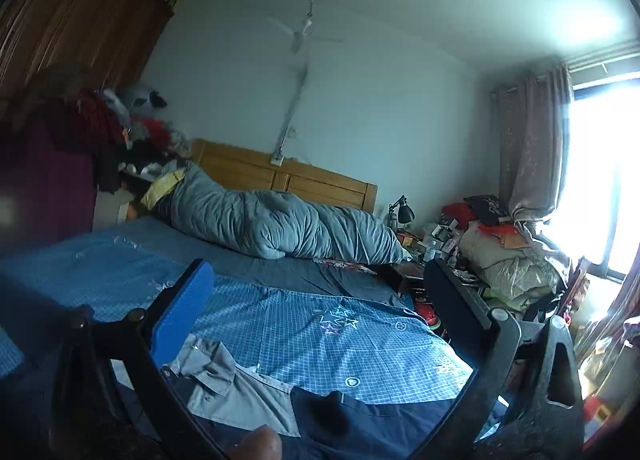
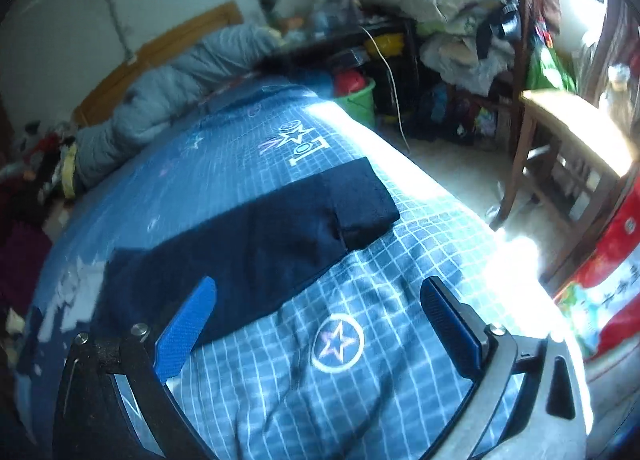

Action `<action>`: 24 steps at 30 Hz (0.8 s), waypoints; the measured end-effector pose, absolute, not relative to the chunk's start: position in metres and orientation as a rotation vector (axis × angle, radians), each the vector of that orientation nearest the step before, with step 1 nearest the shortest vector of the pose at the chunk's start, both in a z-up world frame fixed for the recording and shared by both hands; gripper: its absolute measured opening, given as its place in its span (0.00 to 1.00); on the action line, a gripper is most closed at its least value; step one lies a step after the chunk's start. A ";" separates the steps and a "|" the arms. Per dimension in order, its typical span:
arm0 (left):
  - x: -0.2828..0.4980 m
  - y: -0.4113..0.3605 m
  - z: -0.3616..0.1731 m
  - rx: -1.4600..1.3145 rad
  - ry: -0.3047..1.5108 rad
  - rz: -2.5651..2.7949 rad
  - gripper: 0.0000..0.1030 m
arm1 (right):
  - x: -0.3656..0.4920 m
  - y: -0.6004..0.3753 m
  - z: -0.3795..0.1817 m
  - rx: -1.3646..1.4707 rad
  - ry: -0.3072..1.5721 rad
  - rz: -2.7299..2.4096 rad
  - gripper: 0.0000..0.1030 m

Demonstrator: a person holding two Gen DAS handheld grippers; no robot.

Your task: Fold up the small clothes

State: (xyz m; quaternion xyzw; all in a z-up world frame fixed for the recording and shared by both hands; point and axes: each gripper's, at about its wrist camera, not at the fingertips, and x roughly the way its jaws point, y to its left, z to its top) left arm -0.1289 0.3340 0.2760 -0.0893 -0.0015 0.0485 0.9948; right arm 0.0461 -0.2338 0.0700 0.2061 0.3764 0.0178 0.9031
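Hovering spread and empty, both grippers [image 1: 320, 292] [image 2: 320, 300] hung over the navy garment [image 2: 256, 228]; a shallow pinch risked snagging the sheet [image 2: 360, 380].

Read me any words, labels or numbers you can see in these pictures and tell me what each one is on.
Red and white bag: large printed characters, cut off and too blurred to read.
Blue checked bedsheet: only star and circle patterns, no words.
Nothing else carries readable text.

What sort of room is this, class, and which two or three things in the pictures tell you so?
Very likely a lived-in home bedroom: a bed with a wooden headboard, a rumpled grey quilt on the checked blue bedsheet, and a tall wooden wardrobe beside it.
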 end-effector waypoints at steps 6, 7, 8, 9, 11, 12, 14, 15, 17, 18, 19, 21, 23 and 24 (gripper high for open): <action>-0.156 0.375 0.285 -0.101 0.016 0.157 1.00 | 0.107 -0.272 0.038 0.623 0.866 0.043 0.81; -0.158 0.376 0.285 -0.099 0.034 0.166 1.00 | 0.113 -0.269 0.036 0.612 0.869 0.054 0.81; -0.156 0.385 0.284 -0.098 0.060 0.180 1.00 | 0.118 -0.265 0.034 0.599 0.877 0.060 0.81; -0.153 0.392 0.281 -0.094 0.086 0.198 1.00 | 0.123 -0.260 0.030 0.588 0.892 0.056 0.80; -0.154 0.401 0.274 -0.065 0.128 0.241 1.00 | 0.128 -0.255 0.021 0.583 0.916 0.022 0.78; -0.156 0.403 0.269 -0.054 0.153 0.253 1.00 | 0.129 -0.255 0.020 0.599 0.903 0.012 0.78; -0.159 0.417 0.263 -0.055 0.200 0.267 1.00 | 0.128 -0.253 0.022 0.636 0.881 0.013 0.57; -0.163 0.426 0.260 -0.063 0.220 0.283 1.00 | 0.127 -0.250 0.026 0.664 0.874 0.035 0.32; -0.167 0.448 0.256 -0.081 0.244 0.320 1.00 | 0.123 -0.228 0.056 0.661 0.812 0.097 0.23; -0.169 0.460 0.253 -0.094 0.255 0.340 1.00 | 0.120 -0.210 0.079 0.643 0.770 0.157 0.20; -0.174 0.470 0.253 -0.105 0.259 0.363 1.00 | 0.117 -0.187 0.103 0.636 0.729 0.232 0.18; -0.183 0.497 0.255 -0.139 0.265 0.397 1.00 | 0.109 -0.128 0.154 0.599 0.655 0.378 0.17; -0.196 0.519 0.259 -0.162 0.260 0.429 1.00 | 0.102 -0.058 0.201 0.556 0.596 0.527 0.17; -0.202 0.529 0.260 -0.176 0.258 0.440 1.00 | 0.099 -0.019 0.221 0.537 0.576 0.594 0.17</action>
